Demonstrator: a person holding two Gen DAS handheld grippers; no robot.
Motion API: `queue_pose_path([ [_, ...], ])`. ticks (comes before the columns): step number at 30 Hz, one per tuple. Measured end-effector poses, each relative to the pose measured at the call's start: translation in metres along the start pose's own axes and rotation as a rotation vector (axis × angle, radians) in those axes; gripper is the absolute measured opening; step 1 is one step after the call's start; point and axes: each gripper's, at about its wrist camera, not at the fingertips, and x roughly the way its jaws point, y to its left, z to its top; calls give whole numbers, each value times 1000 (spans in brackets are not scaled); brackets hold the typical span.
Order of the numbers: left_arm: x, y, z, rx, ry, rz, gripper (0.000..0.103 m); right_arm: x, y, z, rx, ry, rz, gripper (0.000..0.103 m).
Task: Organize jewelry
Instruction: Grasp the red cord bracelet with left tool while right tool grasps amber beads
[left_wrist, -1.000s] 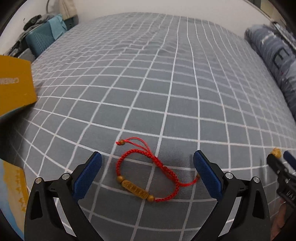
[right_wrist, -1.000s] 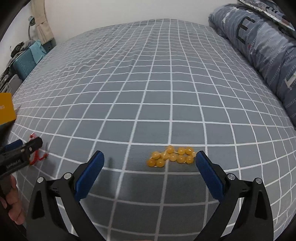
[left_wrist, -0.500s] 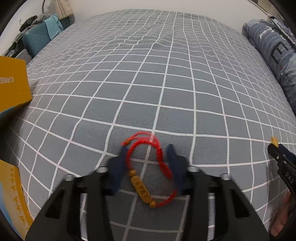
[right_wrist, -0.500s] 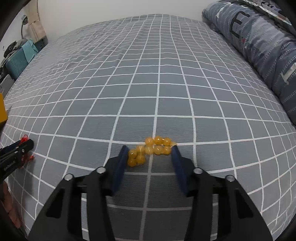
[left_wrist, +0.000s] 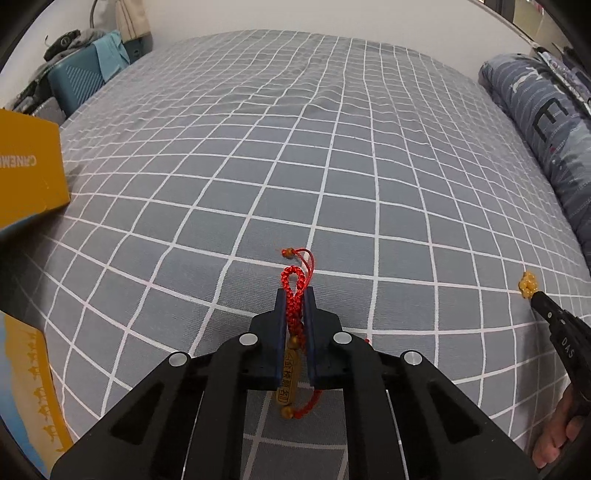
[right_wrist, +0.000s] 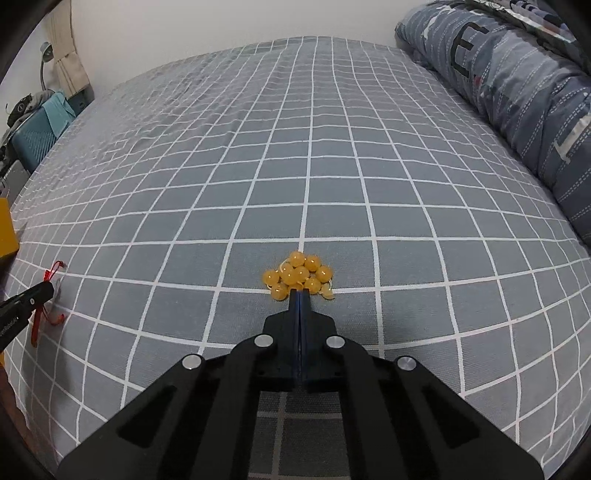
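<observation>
Left wrist view: the left gripper (left_wrist: 294, 295) has just been closing, and its blue fingers (left_wrist: 281, 314) now pinch the red cord bracelet (left_wrist: 293, 314) between them, its braided loop poking out past the tips and its carved wooden bead hanging below, over the bed (left_wrist: 258, 166). To the left, a yellow box (left_wrist: 26, 170) sits at the bed's edge; to the right, a folded quilt (left_wrist: 546, 147) lines the far side. Between them the checked sheet lies broad and bare.

Right wrist view: the right gripper (right_wrist: 300, 293) has also just been closing; its fingers (right_wrist: 294, 314) meet flat together, tips touching the near edge of the yellow bead bracelet (right_wrist: 299, 275) bunched on the sheet. Whether a strand is caught I cannot tell. The two grippers are well apart.
</observation>
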Motion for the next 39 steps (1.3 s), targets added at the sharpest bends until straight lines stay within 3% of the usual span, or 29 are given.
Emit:
queue_pose_path([
  [12,-16,-1,-3,7,-16,-10,8,-14,1,8,-10,-54,-21,1],
  [13,-16,-1,-4,8,-15,-10,8,-13,0,9,-1,-54,-23,4],
  [15,-14,-3,-4,13,-13,-6,8,-9,-2,12,12,-46,-1,25],
  [16,-13,-4,-5,16,-11,-2,8,-8,-3,13,17,-52,3,46],
  [17,-11,-4,-5,20,-8,-1,8,-7,-3,13,19,-59,-8,49],
  [26,-2,-5,-4,24,2,7,8,18,0,15,6,-1,-6,49],
  [27,-2,-5,-4,25,1,7,8,20,-1,15,11,4,-1,48],
  [29,-2,-5,-4,24,0,6,8,22,-3,14,20,16,-15,28],
  [31,-2,-5,-4,23,0,5,8,23,-5,15,25,20,-10,19],
  [36,-1,-7,-3,25,1,4,8,20,-5,15,31,5,1,18],
  [37,-1,-7,-3,25,1,3,8,18,-4,16,27,-3,0,12],
  [39,-1,-7,-4,29,1,0,8,13,-3,16,17,-21,-9,10],
])
